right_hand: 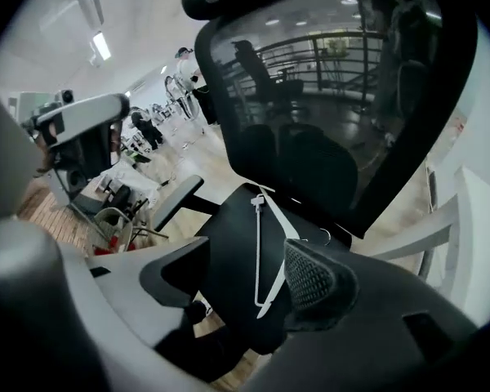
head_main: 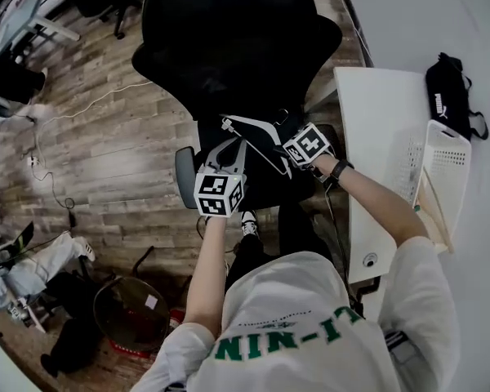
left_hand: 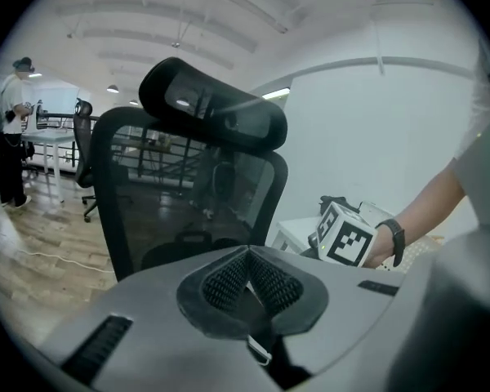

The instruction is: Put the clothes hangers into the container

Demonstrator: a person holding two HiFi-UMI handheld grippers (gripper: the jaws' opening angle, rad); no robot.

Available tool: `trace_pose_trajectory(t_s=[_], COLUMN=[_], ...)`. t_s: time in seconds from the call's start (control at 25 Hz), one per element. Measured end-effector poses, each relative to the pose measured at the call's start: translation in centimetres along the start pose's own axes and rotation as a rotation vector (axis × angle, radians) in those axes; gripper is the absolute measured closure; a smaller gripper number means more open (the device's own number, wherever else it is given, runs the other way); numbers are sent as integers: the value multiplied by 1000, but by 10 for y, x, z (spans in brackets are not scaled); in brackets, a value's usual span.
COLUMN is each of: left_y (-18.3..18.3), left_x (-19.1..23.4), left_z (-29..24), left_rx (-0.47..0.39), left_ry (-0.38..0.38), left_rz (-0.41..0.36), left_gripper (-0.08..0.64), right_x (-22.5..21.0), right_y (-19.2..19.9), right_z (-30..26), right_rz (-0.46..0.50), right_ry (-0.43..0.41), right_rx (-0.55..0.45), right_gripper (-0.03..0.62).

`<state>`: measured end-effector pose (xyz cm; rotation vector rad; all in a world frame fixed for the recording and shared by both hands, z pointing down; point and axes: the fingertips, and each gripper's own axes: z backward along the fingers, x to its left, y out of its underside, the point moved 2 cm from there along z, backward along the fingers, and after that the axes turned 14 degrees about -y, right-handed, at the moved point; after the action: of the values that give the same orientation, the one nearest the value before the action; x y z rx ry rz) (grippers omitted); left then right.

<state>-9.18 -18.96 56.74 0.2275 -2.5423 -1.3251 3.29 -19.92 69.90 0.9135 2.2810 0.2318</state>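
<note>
Head view: a person looks steeply down over a black office chair on a wood-plank floor, with a white desk along the chair's right side.
Left gripper: jaws drawn together, the ribbed pads meeting at their tips with nothing between them. It is aimed at the chair's mesh backrest and held over the seat's left side, above the grey armrest.
Right gripper: jaws spread wide and gripping nothing. It is tipped down toward the seat; the hanger shows in the gap between the jaws but lies beyond them, untouched by either pad.
Hanger: white and slim, with a small metal hook toward the backrest. It lies flat on the black seat, roughly at the middle, ahead of both grippers.
Container: a white perforated basket standing at the desk's right edge, well apart from the hanger and from both grippers.
Black bag: near the desk's far right corner, just beyond the container.
Wristwatch: a dark band on the wrist behind the right gripper.
Background: in the left gripper view, a person stands far off at the left.
</note>
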Motion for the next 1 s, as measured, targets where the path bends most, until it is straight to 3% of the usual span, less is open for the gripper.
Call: trace_pose_trajectory(t_s=[0.16,0.32,0.64,0.84,1.0], left_y=[45,91,167,189,187], left_x=[19,35,65,75,90], left_z=[-36,-77,-125,-122,-116], left_rx=[48,73,114,138,138], left_ry=[-25,-50,-78,-80,-79], left_rz=[34,60,102,119,100], left_gripper=[545,545,545,545,545], right_x=[-58,-109,-164,-183,-187], right_y=[16,51,101,128,128], right_z=[-62,-127,-221,-254,-255], right_rz=[-130,-211,-301,-323,-294], right_ry=[68,113,196,285,378], right_rx=[-148,-180,-122,-33,23], right_gripper=[308,310,311,313,448])
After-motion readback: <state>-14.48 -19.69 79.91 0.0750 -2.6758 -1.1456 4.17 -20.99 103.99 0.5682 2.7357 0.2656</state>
